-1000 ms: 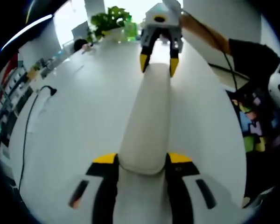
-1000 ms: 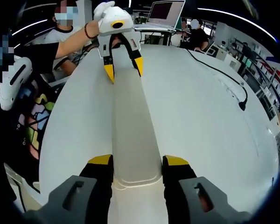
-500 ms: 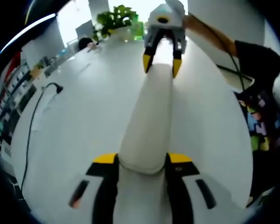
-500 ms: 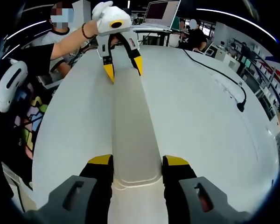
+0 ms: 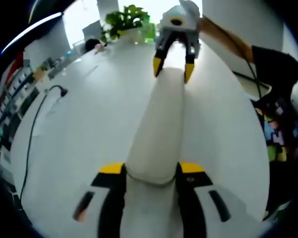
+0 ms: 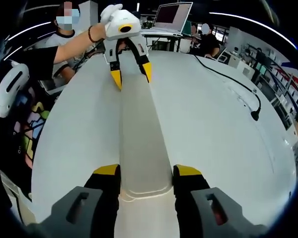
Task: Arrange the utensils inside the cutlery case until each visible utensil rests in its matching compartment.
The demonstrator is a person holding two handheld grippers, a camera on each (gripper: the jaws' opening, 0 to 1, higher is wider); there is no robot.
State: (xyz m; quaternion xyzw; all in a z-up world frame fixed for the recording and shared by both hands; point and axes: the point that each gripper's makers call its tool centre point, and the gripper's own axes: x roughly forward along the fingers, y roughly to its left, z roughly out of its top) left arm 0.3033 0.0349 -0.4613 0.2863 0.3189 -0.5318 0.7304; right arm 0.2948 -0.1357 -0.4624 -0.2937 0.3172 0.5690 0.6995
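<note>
Jaws of the left gripper (image 5: 151, 171), black with yellow tips, rise from six o'clock in the left gripper view and press on both sides of the near end of a long white cutlery case (image 5: 159, 129), clamping it. The case runs away from the camera toward twelve o'clock over a white table (image 5: 84, 124). At its far end the right gripper (image 5: 173, 69) comes down from twelve o'clock, its yellow-tipped jaws straddling that end of the case. A person's bare forearm (image 5: 223, 34) and dark sleeve (image 5: 273, 67) reach in from two o'clock. A black cable (image 5: 37, 119) curls across the table at nine o'clock, and a green potted plant (image 5: 124, 20) stands at the far edge near eleven o'clock. No utensils can be made out on the case.

Jaws of the right gripper (image 6: 146, 173) stand likewise at six o'clock in the right gripper view, closed against the two sides of the near end of the cutlery case (image 6: 139, 134). The case stretches toward twelve o'clock on the white table (image 6: 208, 119). The left gripper (image 6: 130, 72) grips its far end near eleven o'clock, held by a hand (image 6: 102, 22) wearing a wristband. A laptop (image 6: 174, 15) sits at the table's far edge at twelve o'clock, and a black cable (image 6: 238, 82) trails toward three o'clock.
</note>
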